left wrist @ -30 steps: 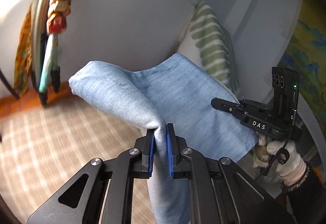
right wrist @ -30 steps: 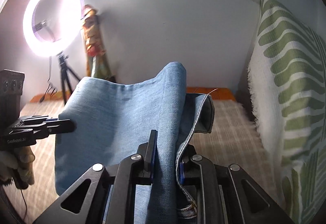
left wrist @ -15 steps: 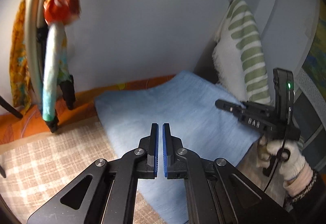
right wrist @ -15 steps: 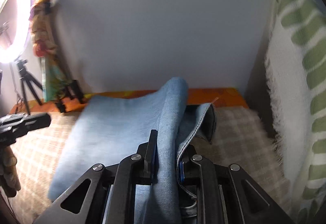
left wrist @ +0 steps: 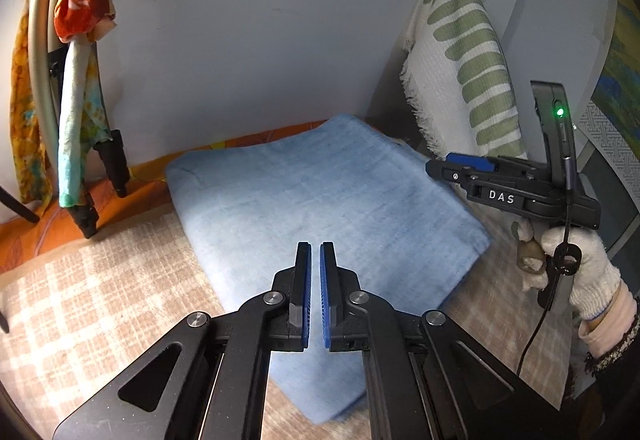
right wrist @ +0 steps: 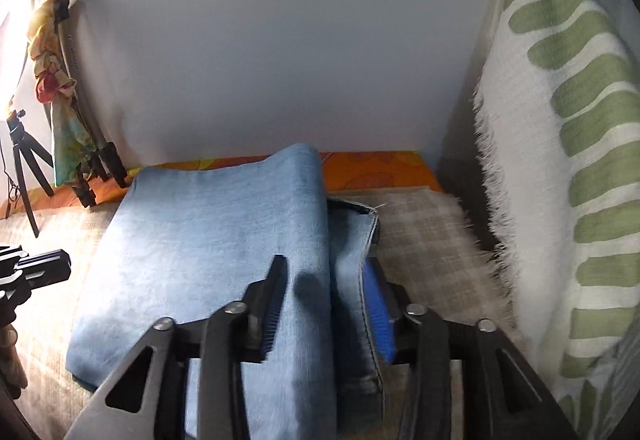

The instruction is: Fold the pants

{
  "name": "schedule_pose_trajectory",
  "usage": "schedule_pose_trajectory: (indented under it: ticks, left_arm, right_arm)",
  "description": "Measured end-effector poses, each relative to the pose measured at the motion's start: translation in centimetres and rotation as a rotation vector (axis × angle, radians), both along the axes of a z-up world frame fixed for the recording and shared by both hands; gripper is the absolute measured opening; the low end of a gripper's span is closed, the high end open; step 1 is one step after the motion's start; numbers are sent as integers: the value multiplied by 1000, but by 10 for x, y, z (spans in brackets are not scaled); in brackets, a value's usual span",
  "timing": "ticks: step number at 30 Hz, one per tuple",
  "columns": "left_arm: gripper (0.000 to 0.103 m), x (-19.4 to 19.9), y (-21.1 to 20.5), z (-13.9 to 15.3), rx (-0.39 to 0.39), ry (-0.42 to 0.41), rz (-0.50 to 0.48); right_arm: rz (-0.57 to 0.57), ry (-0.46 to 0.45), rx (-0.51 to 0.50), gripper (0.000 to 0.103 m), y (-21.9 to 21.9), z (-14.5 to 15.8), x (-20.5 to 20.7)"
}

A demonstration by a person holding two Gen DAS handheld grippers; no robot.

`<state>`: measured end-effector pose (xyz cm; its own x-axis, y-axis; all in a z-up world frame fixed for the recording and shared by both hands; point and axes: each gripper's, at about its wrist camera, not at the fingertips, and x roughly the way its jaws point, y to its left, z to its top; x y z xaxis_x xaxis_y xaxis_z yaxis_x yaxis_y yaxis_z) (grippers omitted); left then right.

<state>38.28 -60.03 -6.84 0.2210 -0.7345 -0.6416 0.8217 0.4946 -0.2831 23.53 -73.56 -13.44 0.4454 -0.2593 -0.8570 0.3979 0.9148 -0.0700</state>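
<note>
Nearest to me, my left gripper (left wrist: 315, 260) is closed and empty above the folded pants (left wrist: 320, 196) on the checked cover (left wrist: 100, 300). My right gripper (right wrist: 324, 288) has just been opening, cloth loose between its jaws. Laying down seems finished; next I must withdraw without dragging.

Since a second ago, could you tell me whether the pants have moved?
Yes. The pants have dropped from hanging in front of the wall onto the checked cover, lying folded beside the striped pillow.
</note>
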Motion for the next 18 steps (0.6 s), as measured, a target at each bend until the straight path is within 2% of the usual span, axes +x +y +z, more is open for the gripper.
schedule_pose_trajectory:
  ticks: [4, 6, 8, 9, 10, 12, 15, 18]
  left_arm:
    - [11, -13, 4, 8, 6, -22, -12]
    - [15, -19, 7, 14, 5, -28, -13]
    - [34, -23, 12, 20, 2, -25, -3]
    - [50, -25, 15, 22, -3, -26, 3]
    - [59, -27, 20, 27, -11, -33, 14]
    - [60, -35, 30, 36, -23, -54, 26]
    - [69, -44, 43, 46, -31, -76, 31]
    - [71, -53, 58, 55, -32, -86, 48]
  right_arm:
    - [-10, -25, -28, 71, 8, 19, -9]
    - [-9, -28, -48, 77, 13, 27, -13]
    - [-8, -29, -68, 84, 21, 38, -21]
    - [-6, -31, -74, 85, 27, 44, -24]
    - [-4, -35, -76, 86, 31, 48, -28]
    - [-6, -36, -79, 88, 40, 58, -35]
    - [-10, -47, -82, 95, 51, 71, -44]
    - [-7, -60, -98, 100, 67, 85, -54]
